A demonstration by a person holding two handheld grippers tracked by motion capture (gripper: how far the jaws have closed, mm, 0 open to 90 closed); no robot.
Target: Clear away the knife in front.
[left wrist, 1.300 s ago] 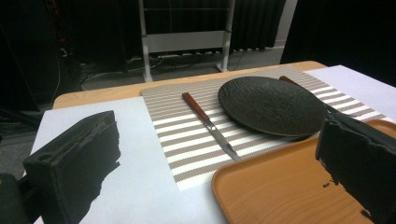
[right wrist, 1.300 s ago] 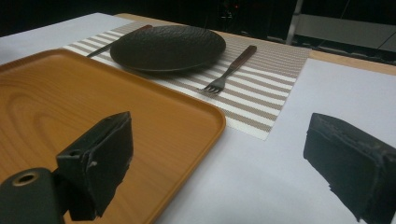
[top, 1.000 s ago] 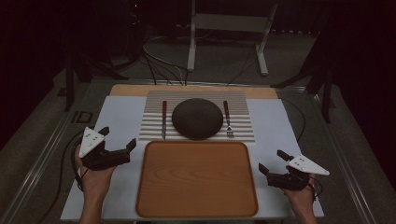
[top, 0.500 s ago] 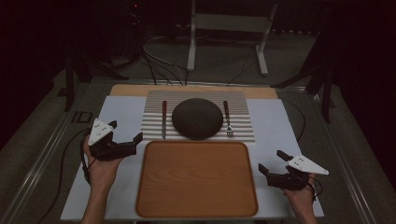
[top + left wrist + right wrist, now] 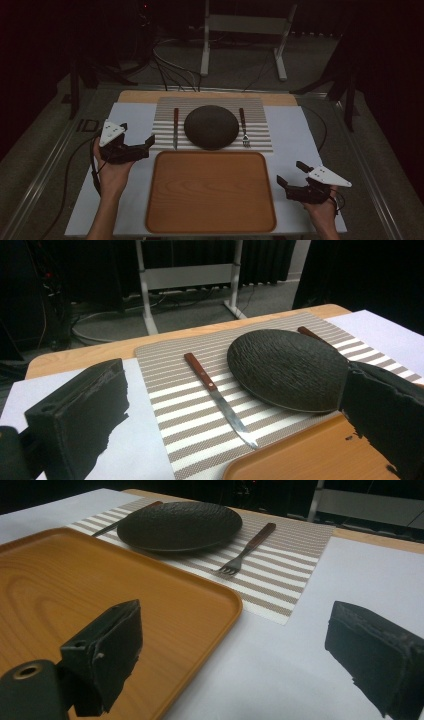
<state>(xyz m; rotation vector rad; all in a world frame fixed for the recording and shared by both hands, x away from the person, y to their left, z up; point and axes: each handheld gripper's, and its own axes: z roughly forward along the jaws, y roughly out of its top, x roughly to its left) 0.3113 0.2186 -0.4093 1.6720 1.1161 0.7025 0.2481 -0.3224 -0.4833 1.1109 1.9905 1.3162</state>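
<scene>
A dark round plate (image 5: 211, 126) sits on a striped placemat (image 5: 260, 125). A wooden-handled knife (image 5: 175, 127) lies to its left and a fork (image 5: 244, 127) to its right. Nearer me is a bare wooden tray (image 5: 210, 192). My left gripper (image 5: 136, 133) is open and holds nothing, just left of the placemat's front left corner and pointing toward the knife. In the left gripper view the knife (image 5: 217, 395) and plate (image 5: 287, 367) lie ahead of the left gripper (image 5: 230, 390). My right gripper (image 5: 290, 173) is open and holds nothing, right of the tray. Its own view shows the right gripper (image 5: 235, 625), tray rim (image 5: 220, 600) and fork (image 5: 245, 547).
A white sheet (image 5: 295, 135) covers the wooden table under the mat and tray. Cables trail from both grippers. Beyond the table's far edge stand a metal frame (image 5: 245, 30) and floor cables (image 5: 170, 75) in the dark.
My left gripper has moved away from me and a little to the right, closer to the knife. The right gripper has stayed where it was.
</scene>
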